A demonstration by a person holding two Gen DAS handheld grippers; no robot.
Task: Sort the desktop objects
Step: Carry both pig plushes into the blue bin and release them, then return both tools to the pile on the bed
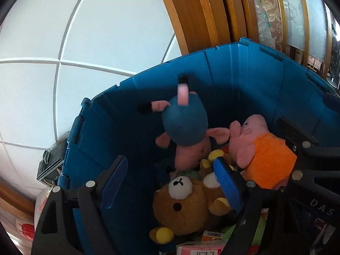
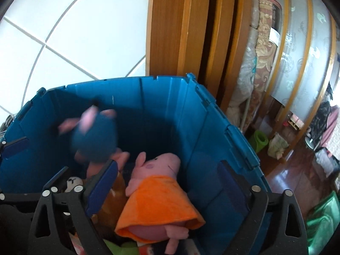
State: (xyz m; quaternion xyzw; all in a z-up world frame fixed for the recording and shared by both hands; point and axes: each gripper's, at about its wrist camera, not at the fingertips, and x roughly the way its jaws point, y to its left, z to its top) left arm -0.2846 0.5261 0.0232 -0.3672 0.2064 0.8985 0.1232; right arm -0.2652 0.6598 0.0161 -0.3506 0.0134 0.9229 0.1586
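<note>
Blue-dressed pink pig plush, seemingly upside down and blurred, sits beyond both empty, wide-spread claws.

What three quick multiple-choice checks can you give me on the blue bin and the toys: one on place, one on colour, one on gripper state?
1. Where is the brown bear?
A. on the tiled floor
B. inside the blue bin
C. on a shelf

2. What colour is the dress on the pig lying between the right gripper's fingers?
A. orange
B. green
C. white

3. How do the left gripper's jaws stand?
A. shut on the bear
B. shut with nothing in them
C. open

Answers: 1 B, the bear lies among other toys within the bin's walls. 2 A, its dress is bright orange. 3 C, both blue pads stand apart, gripping nothing.
</note>
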